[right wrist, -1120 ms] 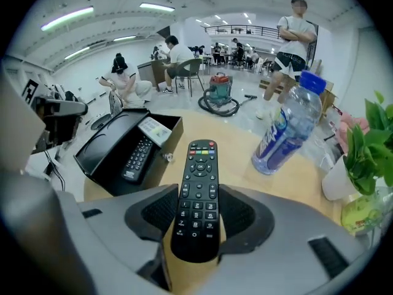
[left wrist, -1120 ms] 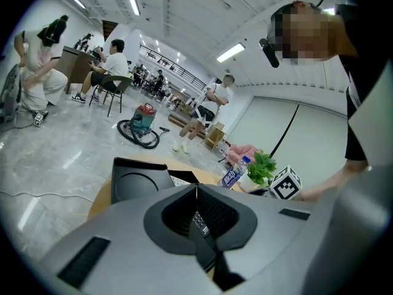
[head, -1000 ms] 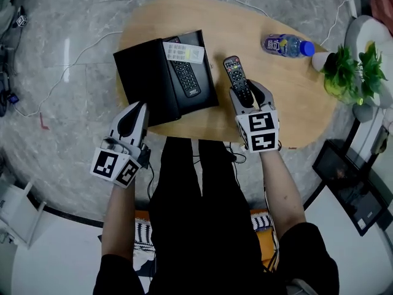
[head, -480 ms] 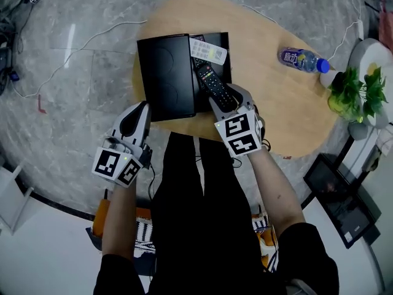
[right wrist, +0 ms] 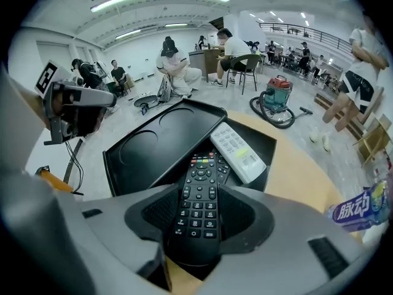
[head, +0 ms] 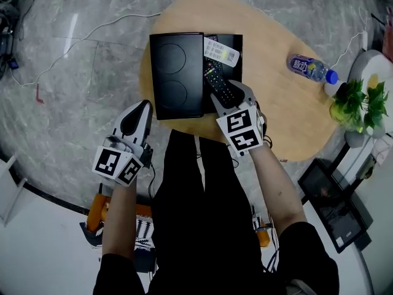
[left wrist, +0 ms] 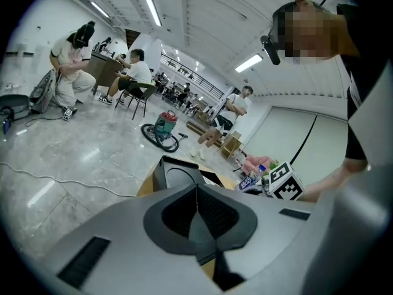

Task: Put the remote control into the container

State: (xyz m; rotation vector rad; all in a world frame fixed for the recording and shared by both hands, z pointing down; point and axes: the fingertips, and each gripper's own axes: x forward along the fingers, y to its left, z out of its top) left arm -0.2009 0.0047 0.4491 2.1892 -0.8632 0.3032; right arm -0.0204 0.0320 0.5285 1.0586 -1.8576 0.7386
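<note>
**Right gripper** (head: 230, 96) (right wrist: 199, 219): clamped on the black remote control (head: 220, 85) (right wrist: 198, 204). One pad lies against each long side of it, near its lower, number-key end.

**Black remote control:** keys face up and the long axis runs along the jaws. The end with the coloured keys points away from the gripper, reaching over the open compartment of the container (head: 178, 72) (right wrist: 153, 146). In the head view it slants up and to the left from the gripper. Whether its far end touches anything inside, I cannot tell.

**Left gripper** (head: 141, 110) (left wrist: 196, 208): jaws closed together with nothing between them. It is held off the table's near edge, over the floor (head: 73, 91), well apart from the container.

**Container:** black, standing on the oval wooden table (head: 276, 115). It has a flat part with two round recesses on the left and a deeper compartment on the right. A white remote control (head: 221, 50) (right wrist: 238, 152) lies slantwise in the compartment, just beyond the black one's tip.

**Further out:** a bottle (head: 310, 68) (right wrist: 362, 211) with a blue cap lies on its side on the table. A potted plant (head: 356, 103) is beyond the table's right end.

**Differences between views**
- Head view only: both grippers together, the plant and the table's whole outline.
- Right gripper view only: the remote's key layout and the pads on its sides, with the left gripper (right wrist: 73, 109) at the far left.
- Both gripper views: seated people and a vacuum cleaner (left wrist: 164, 128) (right wrist: 279, 97) on the floor, outside the head view.
- Left gripper view: only a corner of the container, plus the right gripper's marker cube (left wrist: 284, 182).
</note>
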